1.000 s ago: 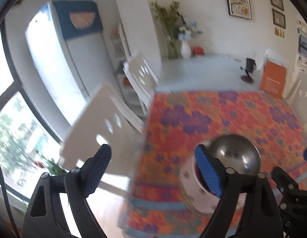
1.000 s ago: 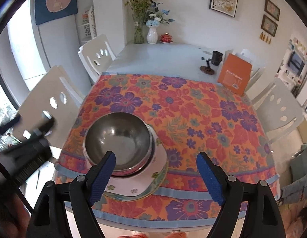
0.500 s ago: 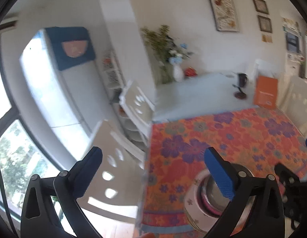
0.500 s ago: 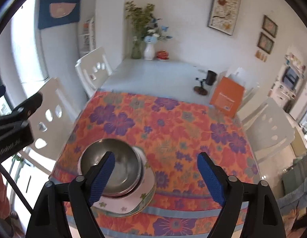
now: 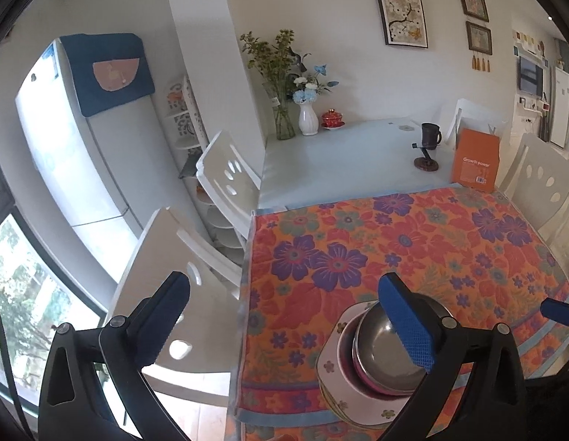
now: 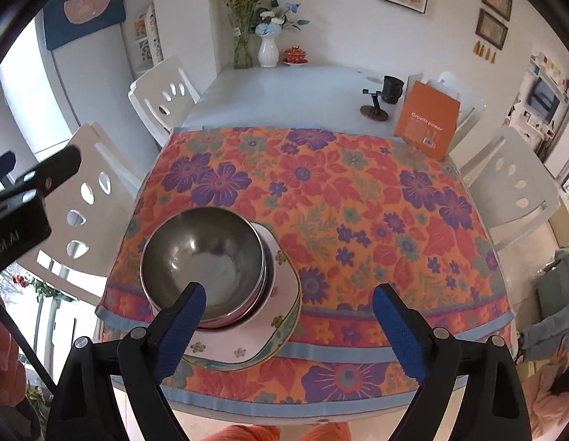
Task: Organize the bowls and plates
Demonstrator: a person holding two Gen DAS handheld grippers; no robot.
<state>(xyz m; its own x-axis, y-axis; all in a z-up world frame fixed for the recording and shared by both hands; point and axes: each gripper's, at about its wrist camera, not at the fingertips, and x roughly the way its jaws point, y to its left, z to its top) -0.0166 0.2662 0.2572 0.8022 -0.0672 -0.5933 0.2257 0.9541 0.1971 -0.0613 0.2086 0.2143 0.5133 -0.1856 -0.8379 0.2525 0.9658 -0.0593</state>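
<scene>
At far left, off the bench (image 6: 284, 88) edge and over a white chair (image 5: 174, 257): left gripper (image 5: 284, 316), jaws spread as wide as they go after just opening, nothing between the pads, one pad merely overlapping the stack in its own view. Just right of that, near the front left corner of the flowered cloth (image 6: 358, 191): the whole stack, a steel bowl (image 6: 203, 253) nested in further bowls, the lower ones pink-rimmed, all resting on a white floral plate (image 6: 280, 283) with a green-edged plate (image 6: 284, 334) beneath. Likely light, stiff and slick for the steel bowl, thin rim best pinched with one pad inside and one outside; apt to slide or ring against its neighbours if dragged. Probably heavier, hard and chip-prone for the plates, best taken by the rim at an exposed corner, lifted level and never tipped, since the bowls ride loose on top. Right again, above the front edge of the cloth: right gripper (image 6: 288, 316), also wide and empty, jaws just opening further, left pad in front of the steel bowl's near rim, right pad over bare cloth. Cannot tell whether that left pad touches the rim.
</scene>
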